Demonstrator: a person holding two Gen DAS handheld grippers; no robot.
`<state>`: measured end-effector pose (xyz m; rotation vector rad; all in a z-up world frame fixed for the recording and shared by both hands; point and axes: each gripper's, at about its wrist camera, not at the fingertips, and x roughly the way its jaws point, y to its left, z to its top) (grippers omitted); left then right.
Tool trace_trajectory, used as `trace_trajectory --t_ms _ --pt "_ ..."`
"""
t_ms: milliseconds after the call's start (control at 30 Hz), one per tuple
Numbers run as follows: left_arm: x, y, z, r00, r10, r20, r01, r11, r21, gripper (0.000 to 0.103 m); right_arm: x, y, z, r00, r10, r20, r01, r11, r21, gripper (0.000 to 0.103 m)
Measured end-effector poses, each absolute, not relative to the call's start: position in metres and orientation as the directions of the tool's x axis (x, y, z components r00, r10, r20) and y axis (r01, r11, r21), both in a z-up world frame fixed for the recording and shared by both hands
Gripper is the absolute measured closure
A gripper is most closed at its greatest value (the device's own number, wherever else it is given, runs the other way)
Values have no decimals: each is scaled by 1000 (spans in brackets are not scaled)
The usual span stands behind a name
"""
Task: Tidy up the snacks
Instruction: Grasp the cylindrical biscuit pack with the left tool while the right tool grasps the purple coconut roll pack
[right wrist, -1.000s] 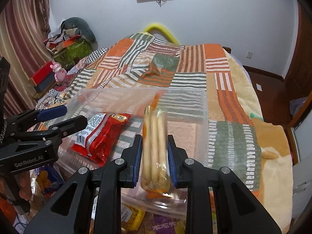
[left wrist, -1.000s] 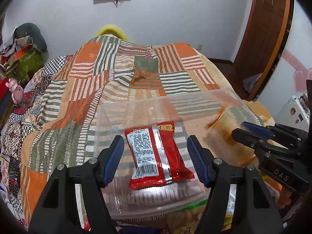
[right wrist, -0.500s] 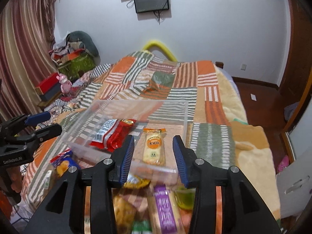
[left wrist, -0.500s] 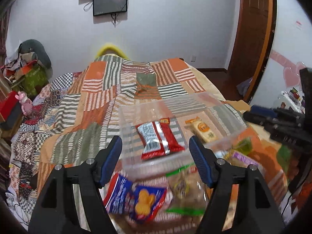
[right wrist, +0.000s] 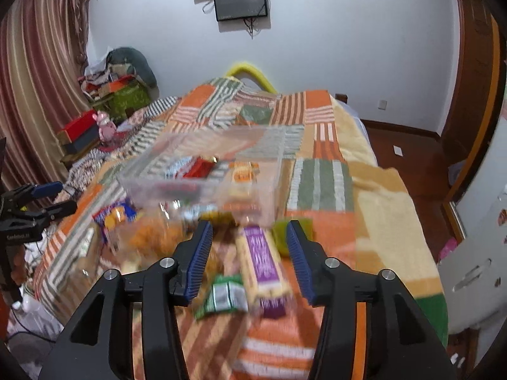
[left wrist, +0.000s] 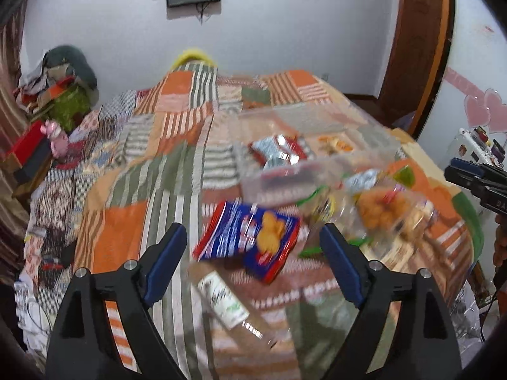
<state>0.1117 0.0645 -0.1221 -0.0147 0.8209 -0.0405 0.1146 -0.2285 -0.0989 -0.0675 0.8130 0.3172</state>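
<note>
A clear plastic bin sits on the bed and holds a red snack packet and an orange biscuit pack. Loose snacks lie in front of it: a blue cracker pack, a bag of orange puffs, a purple wafer pack, a green-and-silver packet and a white packet. My left gripper is open and empty above the blue pack. My right gripper is open and empty above the purple pack.
The bed has an orange, green and striped patchwork blanket. A cluttered side table with boxes and a pink toy stands at the left. A wooden door and white furniture are at the right. Both views are motion-blurred.
My right gripper let go of the orange biscuit pack in the bin and opened. Both grippers pulled back from the bin, so the loose snacks in front came into view.
</note>
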Motion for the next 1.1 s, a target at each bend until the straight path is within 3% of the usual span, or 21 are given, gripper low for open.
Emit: trace_trajectory --t_ms 233,500,867,967,1100 --pt "105 80 -172 623 19 -782 -57 998 -21 18 112 -238 -129 600 204 -773 -273 961 42 54" --pt "106 91 -209 556 -37 -831 -88 991 -103 32 129 -244 -150 548 208 -810 -254 964 76 54" --pt "106 98 -229 553 -79 -830 -89 984 -154 37 137 -234 -171 499 213 -840 -272 959 82 54" --pt "108 99 -230 563 -48 -825 -110 985 -132 42 139 -236 -173 489 222 -843 -268 958 97 54" --pt "111 104 -230 561 18 -827 -157 984 -85 60 142 -236 -177 471 242 -848 -256 958 131 55"
